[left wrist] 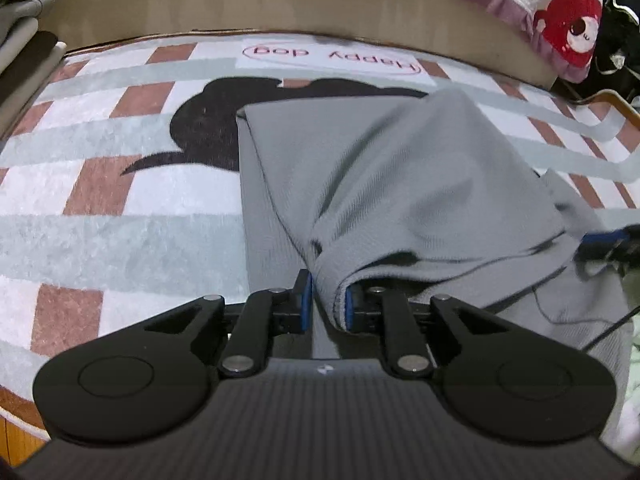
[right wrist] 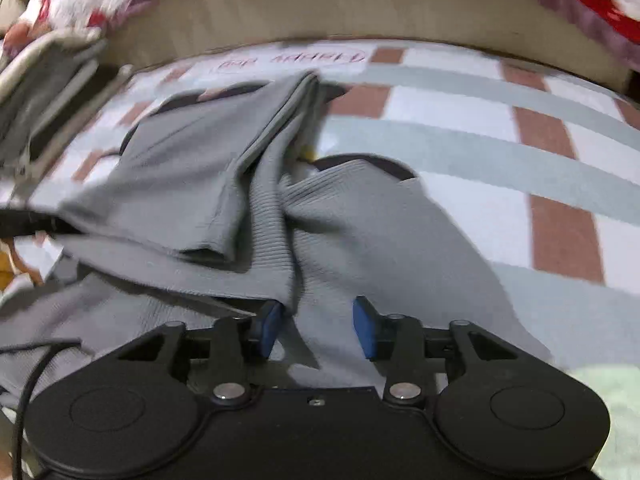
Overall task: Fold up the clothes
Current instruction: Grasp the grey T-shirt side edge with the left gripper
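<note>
A grey ribbed garment (left wrist: 400, 184) lies partly folded on a checked rug (left wrist: 100, 184) that bears a black dog shape and the words "Happy dog". My left gripper (left wrist: 328, 304) is shut on a raised fold at the garment's near edge, with the cloth pinched between the blue pads (left wrist: 306, 300). In the right wrist view the garment (right wrist: 192, 168) is bunched, one flap laid over toward the left. My right gripper (right wrist: 318, 328) stands open low over the cloth. A ridge of fabric runs by its left pad (right wrist: 272, 324), and neither pad presses on it.
A pile of folded clothes (left wrist: 20, 28) sits at the rug's far left. A beige bed base (left wrist: 280, 0) runs along the back, and a quilt with a red bear (left wrist: 568, 24) hangs over it. A thin black cable (left wrist: 600, 336) trails across the garment at right.
</note>
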A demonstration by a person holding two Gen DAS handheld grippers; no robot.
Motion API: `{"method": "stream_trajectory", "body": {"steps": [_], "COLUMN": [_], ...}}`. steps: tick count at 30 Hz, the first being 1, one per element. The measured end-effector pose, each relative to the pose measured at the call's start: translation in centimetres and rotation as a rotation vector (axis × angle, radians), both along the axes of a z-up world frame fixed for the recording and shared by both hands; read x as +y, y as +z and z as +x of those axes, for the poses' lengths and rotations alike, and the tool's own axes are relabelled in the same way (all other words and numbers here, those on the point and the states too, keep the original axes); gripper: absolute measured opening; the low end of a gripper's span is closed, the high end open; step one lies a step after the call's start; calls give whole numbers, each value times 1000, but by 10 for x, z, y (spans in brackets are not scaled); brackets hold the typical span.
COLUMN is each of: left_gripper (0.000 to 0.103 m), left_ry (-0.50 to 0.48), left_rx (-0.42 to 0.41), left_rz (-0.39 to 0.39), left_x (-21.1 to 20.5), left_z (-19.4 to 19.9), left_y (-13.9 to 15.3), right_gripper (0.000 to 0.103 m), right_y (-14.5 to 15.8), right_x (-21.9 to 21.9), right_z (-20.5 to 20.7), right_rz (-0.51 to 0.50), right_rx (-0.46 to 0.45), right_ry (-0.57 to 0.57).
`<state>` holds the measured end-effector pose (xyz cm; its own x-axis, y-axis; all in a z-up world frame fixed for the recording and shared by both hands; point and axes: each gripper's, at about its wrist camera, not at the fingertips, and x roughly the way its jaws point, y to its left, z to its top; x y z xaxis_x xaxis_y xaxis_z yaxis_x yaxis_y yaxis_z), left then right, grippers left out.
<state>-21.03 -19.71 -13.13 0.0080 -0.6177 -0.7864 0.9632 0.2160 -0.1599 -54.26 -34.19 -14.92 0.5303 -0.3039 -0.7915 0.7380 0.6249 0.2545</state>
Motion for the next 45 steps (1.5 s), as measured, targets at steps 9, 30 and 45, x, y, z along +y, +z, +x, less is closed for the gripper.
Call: {"method": "stream_trajectory", "body": {"steps": [9, 30, 45], "left_gripper": [15, 6, 64], "left_ry": [-34, -154, 108], "left_rx": [-49, -48, 254], "left_rz": [-16, 166, -57], "left_x": [-1, 11, -2], "left_z": [-6, -21, 82], "left_y": [-3, -1, 16], "right_gripper": [54, 11, 74], "right_y": [21, -21, 42], "right_x": [-25, -37, -121], "right_z": [-7, 26, 47], "right_rz": [135, 442, 86], "right_rx": [-370, -66, -281], "right_ry": [35, 64, 79]}}
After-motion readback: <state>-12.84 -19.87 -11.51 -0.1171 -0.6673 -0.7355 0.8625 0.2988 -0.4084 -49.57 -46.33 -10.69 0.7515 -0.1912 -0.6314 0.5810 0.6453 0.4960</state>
